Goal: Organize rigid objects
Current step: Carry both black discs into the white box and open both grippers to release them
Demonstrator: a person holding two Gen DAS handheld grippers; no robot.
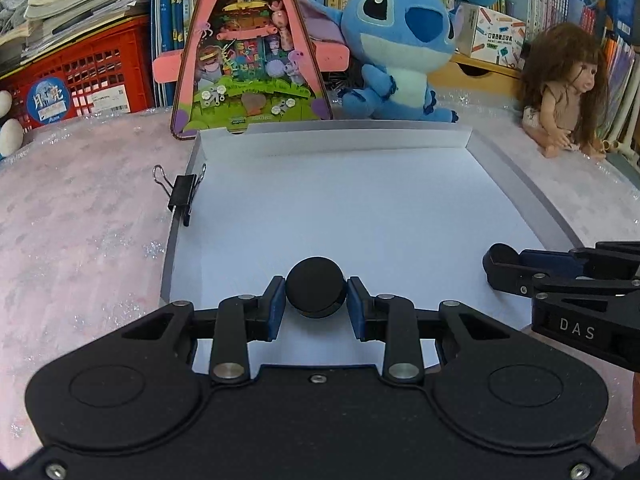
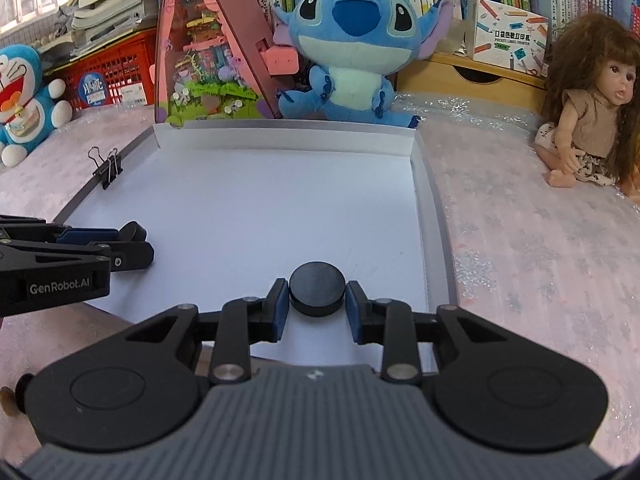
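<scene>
- Black and round, a puck-shaped disc sits clamped between the blue pads of the left gripper in the left wrist view, over the near part of a shallow white tray.
- A black binder clip is fastened on the tray's left rim, its wire handles standing up.
- From the right edge of this view the right gripper reaches in over the tray's near right corner; what it holds is hidden from here.
- Behind the tray stand a pink triangular toy house, a blue plush toy and, further right, a long-haired doll, all on a pink tablecloth.
- In the right wrist view, the right gripper is closed on a second black disc, pads pressing both sides, low above the tray's near right area.
- The left gripper enters from the left, its fingertips over the tray's near left part, with the dark edge of its disc showing between them.
- The binder clip sits on the left rim; a blue cat plush stands at far left.
</scene>
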